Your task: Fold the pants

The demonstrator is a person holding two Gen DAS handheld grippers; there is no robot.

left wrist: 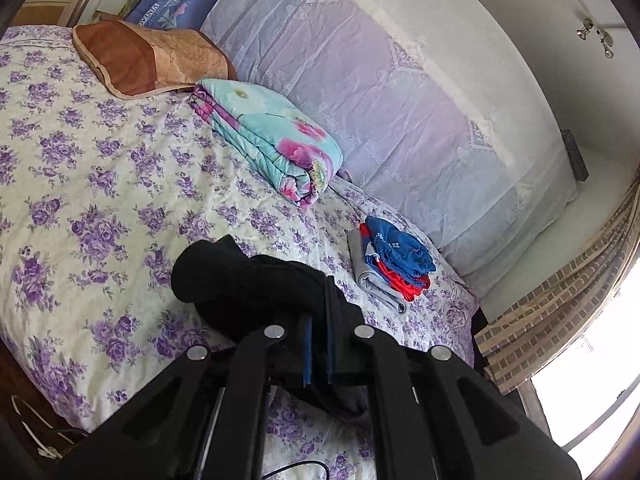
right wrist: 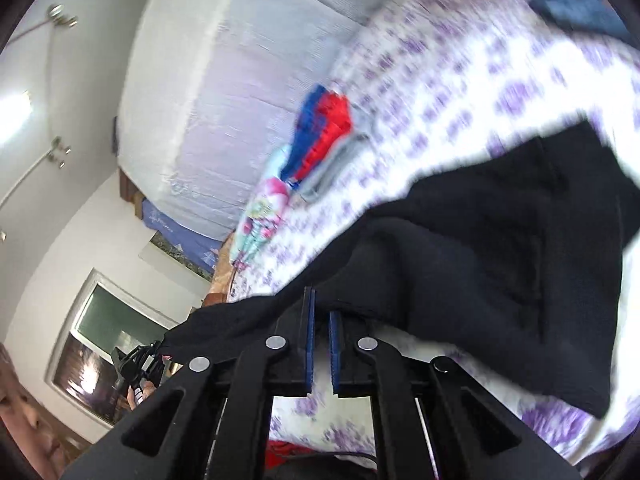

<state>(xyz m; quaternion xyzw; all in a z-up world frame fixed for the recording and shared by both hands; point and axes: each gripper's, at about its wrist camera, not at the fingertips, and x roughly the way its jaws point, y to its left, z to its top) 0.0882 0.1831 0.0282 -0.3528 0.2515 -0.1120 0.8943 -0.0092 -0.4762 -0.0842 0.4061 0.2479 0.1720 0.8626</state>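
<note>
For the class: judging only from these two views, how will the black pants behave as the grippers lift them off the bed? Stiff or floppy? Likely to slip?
The black pants probably flop: the fabric bunches and droops around the left gripper. In the right wrist view they sag in a sheet from the right gripper, so they seem light and limp. The cloth looks matte, perhaps unlikely to slip.

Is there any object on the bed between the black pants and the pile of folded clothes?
Nothing visible. Both grippers already pinch the black pants. Between them and the folded clothes lies only bare floral bedsheet; the rolled quilt sits farther back.
</note>
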